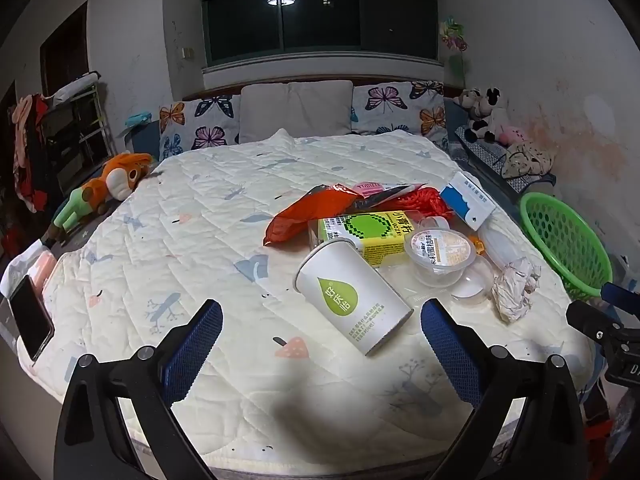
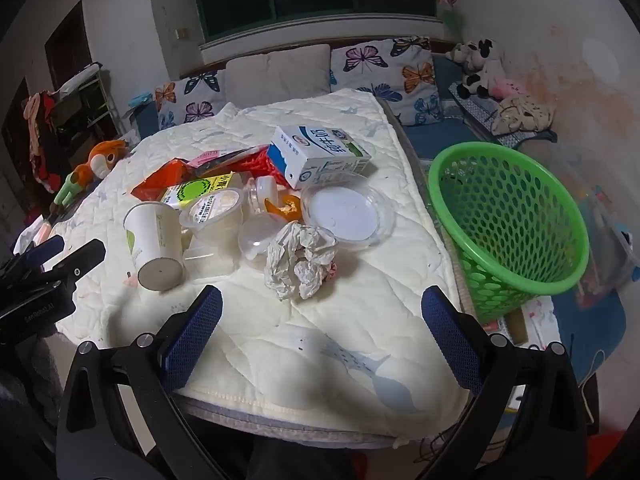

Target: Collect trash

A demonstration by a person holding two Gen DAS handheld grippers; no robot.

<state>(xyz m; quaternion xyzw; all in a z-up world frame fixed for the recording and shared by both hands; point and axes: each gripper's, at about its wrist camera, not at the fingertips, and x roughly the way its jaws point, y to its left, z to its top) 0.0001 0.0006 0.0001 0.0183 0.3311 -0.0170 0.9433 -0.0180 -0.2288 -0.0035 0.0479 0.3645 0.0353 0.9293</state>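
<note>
Trash lies in a heap on the bed's white quilt (image 1: 200,240). A white paper cup (image 1: 352,300) lies on its side, just beyond my open, empty left gripper (image 1: 320,344). Behind it are a yellow-green drink carton (image 1: 368,232), a red wrapper (image 1: 308,212), a clear jelly cup (image 1: 440,256) and a blue-white milk carton (image 2: 320,152). A crumpled paper ball (image 2: 300,260) lies just ahead of my open, empty right gripper (image 2: 320,340). A clear plastic lid (image 2: 348,216) lies behind it. A green mesh basket (image 2: 508,220) stands beside the bed, to the right.
An orange plush toy (image 1: 116,184) lies at the bed's left edge. A phone (image 1: 30,316) rests at the near left corner. Butterfly pillows (image 1: 396,108) line the headboard. Stuffed animals (image 2: 480,68) sit on a side bench to the right.
</note>
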